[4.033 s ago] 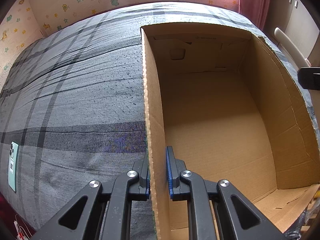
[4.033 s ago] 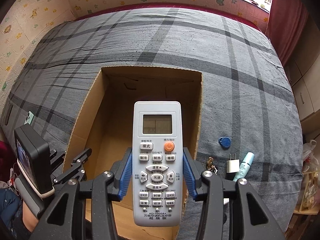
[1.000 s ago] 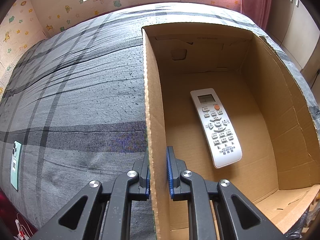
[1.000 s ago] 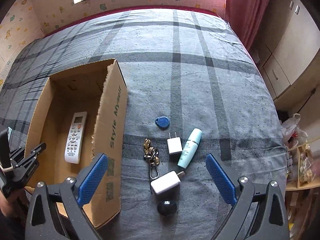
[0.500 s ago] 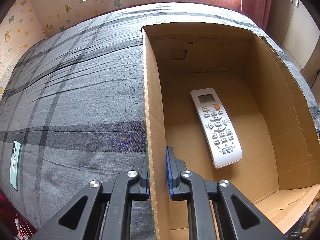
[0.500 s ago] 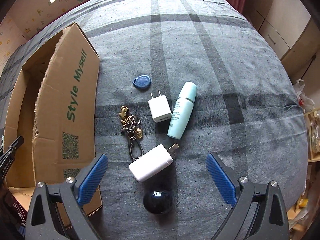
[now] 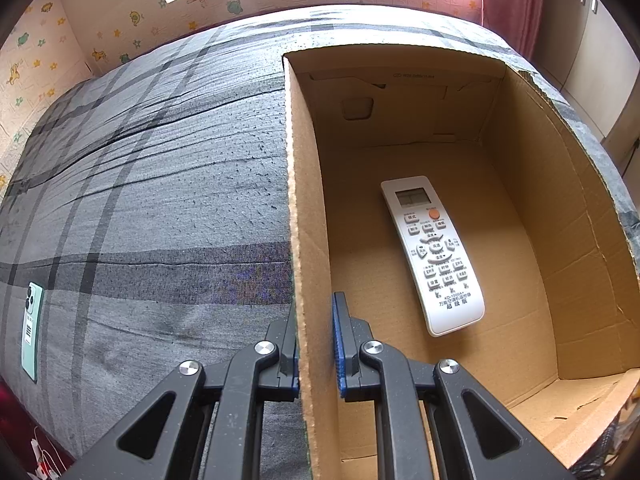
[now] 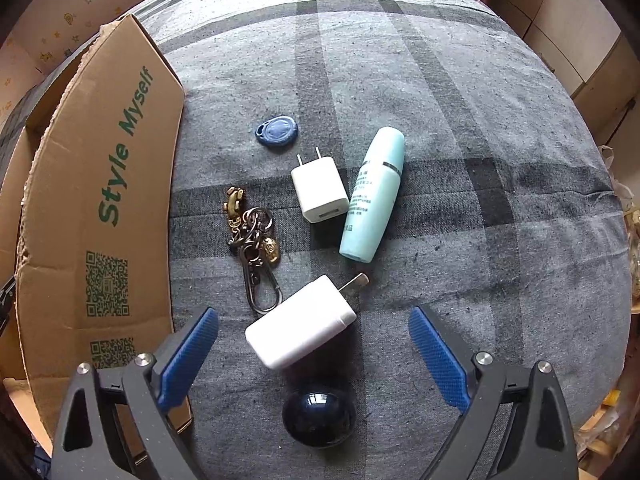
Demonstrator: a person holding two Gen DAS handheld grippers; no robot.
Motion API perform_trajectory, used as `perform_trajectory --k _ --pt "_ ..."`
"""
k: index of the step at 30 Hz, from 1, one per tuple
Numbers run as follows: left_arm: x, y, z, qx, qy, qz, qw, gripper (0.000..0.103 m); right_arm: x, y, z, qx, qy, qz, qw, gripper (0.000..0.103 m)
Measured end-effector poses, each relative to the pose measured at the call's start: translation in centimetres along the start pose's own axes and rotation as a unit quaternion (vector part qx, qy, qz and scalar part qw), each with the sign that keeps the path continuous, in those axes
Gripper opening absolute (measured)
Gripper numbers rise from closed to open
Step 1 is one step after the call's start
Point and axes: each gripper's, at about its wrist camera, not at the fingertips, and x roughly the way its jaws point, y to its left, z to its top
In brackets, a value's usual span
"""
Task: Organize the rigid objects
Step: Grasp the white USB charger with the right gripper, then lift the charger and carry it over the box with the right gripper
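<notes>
My left gripper [image 7: 316,340] is shut on the left wall of the cardboard box [image 7: 306,216]. A white remote control [image 7: 432,252] lies on the box floor. My right gripper [image 8: 314,350] is wide open above the bed, over a large white charger [image 8: 300,322] and a dark blue ball [image 8: 319,416]. Beyond lie a small white plug [image 8: 320,190], a teal bottle [image 8: 374,194], a key ring [image 8: 254,240] and a blue key fob [image 8: 278,130]. The box's outer wall [image 8: 104,184] stands to the left.
A grey plaid bedspread [image 7: 152,184] covers the bed. A green phone [image 7: 31,328] lies near its left edge. Cupboards [image 8: 580,40] stand beyond the bed's right side.
My right gripper has dropped closer to the loose items on the bed and now hovers over the large charger and the ball. The left gripper and box have not moved.
</notes>
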Motion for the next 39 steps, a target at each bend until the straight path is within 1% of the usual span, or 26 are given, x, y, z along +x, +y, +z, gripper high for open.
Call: perform_trajectory --k 1,4,6,9,10,11,12,13,21,29,39 --pt "0.0 0.0 0.0 0.000 0.000 0.000 1.0000 0.013 0.1 0.0 0.0 0.001 0.004 0.001 1.000 0.089" --pt "0.0 0.0 0.0 0.001 0.000 0.000 1.0000 0.013 0.5 0.2 -0.2 0.007 0.015 0.016 1.000 0.081" --pt "0.0 -0.1 0.0 0.000 0.000 0.000 1.0000 0.013 0.8 0.2 -0.5 0.011 0.020 0.023 0.999 0.079" --pt "0.0 -0.1 0.0 0.001 -0.001 0.001 1.0000 0.013 1.0 0.4 -0.5 0.016 0.016 0.020 1.000 0.078" --pt "0.0 -0.1 0.0 0.002 -0.001 0.001 1.0000 0.013 1.1 0.5 -0.5 0.016 0.015 0.020 1.000 0.077" --pt "0.0 -0.1 0.0 0.001 -0.001 0.001 1.0000 0.013 1.1 0.6 -0.5 0.015 0.014 0.015 1.000 0.074" --pt "-0.1 -0.1 0.0 0.001 -0.001 0.000 1.0000 0.013 1.2 0.6 -0.4 0.016 0.012 0.008 1.000 0.061" --pt "-0.1 -0.1 0.0 0.000 -0.001 0.000 1.0000 0.013 1.7 0.7 0.1 0.016 0.014 0.002 1.000 0.058" --pt "-0.1 0.0 0.0 0.000 -0.001 0.000 1.0000 0.013 0.6 0.2 0.0 0.025 0.010 0.009 1.000 0.058" --pt "-0.1 0.0 0.0 0.000 -0.001 0.001 1.0000 0.013 -1.2 -0.2 0.4 0.015 -0.003 0.007 1.000 0.058" --pt "-0.1 0.0 0.1 0.000 0.000 0.001 1.0000 0.013 -4.5 0.9 0.7 -0.002 -0.025 0.000 1.000 0.058"
